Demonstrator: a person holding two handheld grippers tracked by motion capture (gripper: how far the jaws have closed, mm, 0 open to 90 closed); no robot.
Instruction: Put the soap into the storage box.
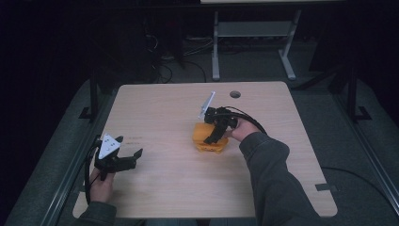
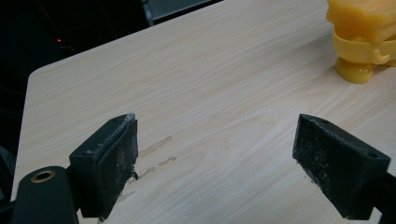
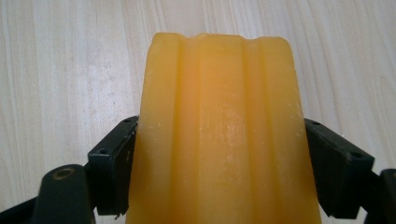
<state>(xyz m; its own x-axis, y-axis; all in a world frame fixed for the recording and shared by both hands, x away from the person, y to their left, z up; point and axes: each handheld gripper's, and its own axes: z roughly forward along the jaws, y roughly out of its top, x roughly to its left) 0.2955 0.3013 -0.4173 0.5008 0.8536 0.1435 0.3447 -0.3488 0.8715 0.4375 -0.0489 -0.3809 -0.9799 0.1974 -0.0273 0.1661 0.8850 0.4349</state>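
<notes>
1. Ridged yellow plastic block (image 3: 219, 130) is kept at table (image 1: 160, 108) centre, clamped from both sides by right gripper (image 3: 219, 177) for a firm hold.
2. Left gripper (image 2: 215, 163) is parked released at 8 o'clock, clear of the block.

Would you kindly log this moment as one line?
right hand-held gripper: shut on yellow block | left hand-held gripper: open, over table | block on table

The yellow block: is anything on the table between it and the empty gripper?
No. The bare wooden table lies between the open left gripper and the yellow block. The right gripper has its jaws against the block's two sides.
</notes>
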